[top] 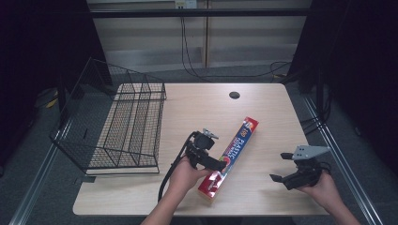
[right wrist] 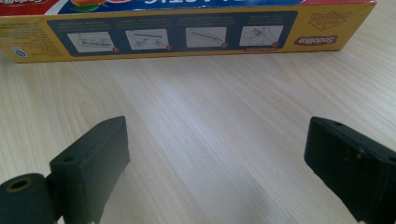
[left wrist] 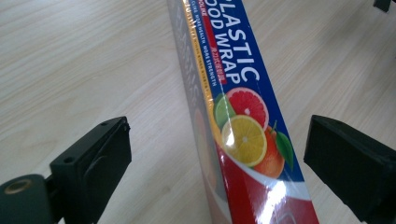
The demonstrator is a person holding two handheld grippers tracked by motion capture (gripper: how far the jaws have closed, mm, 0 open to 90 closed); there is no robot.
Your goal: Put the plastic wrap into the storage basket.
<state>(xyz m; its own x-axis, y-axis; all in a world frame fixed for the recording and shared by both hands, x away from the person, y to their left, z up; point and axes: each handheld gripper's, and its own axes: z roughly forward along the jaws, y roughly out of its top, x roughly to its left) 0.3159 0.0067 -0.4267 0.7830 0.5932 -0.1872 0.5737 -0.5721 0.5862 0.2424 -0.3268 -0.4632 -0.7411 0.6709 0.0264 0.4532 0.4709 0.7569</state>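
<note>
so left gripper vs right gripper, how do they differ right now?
The left gripper straddles the plastic wrap box, its jaws on either side without pressing; the right gripper has only bare table between its jaws. The left gripper looks along the box's length; the right gripper faces the box's yellow long side from a distance. Both stand wide open, each held in one hand.
</note>
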